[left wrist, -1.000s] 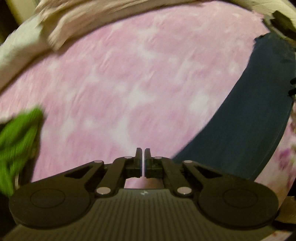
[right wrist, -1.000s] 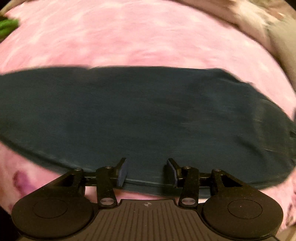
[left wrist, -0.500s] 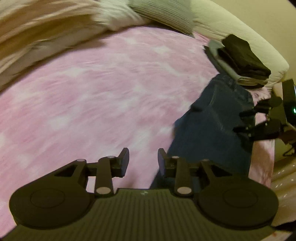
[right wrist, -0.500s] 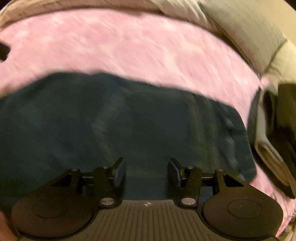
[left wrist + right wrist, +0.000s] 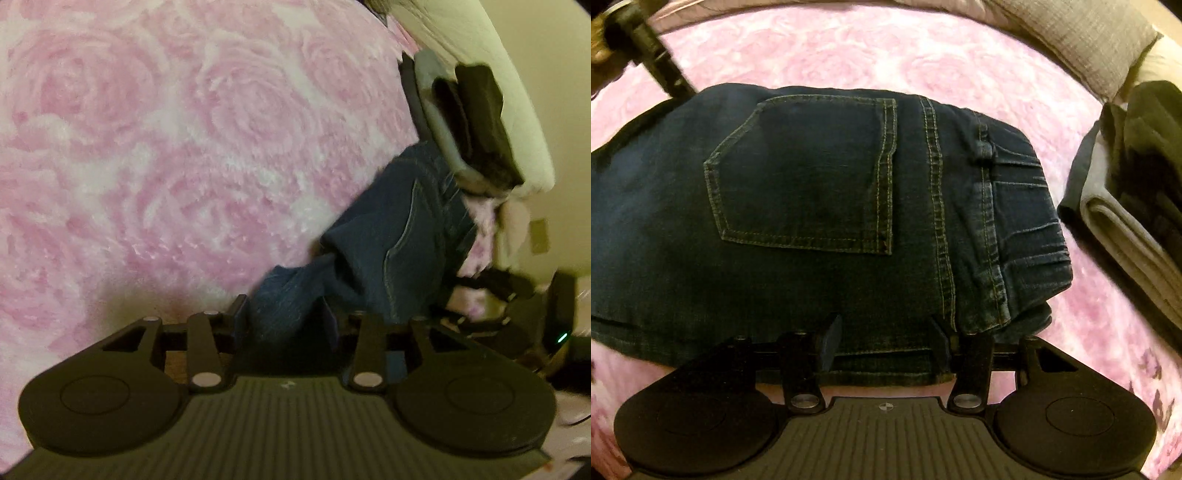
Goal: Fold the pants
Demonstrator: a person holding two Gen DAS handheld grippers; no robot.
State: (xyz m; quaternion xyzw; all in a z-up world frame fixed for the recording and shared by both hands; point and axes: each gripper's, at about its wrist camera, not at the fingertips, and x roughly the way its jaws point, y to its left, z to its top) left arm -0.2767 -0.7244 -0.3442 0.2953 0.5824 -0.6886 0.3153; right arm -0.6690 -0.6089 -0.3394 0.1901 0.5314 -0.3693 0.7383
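The left gripper (image 5: 282, 314), shut a second ago over bare blanket (image 5: 184, 147), now straddles the jeans (image 5: 388, 236), jaws just opening.

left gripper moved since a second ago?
Yes. The left gripper, its jaws having just been opening, swung across the pink blanket to the jeans; denim now sits between them.
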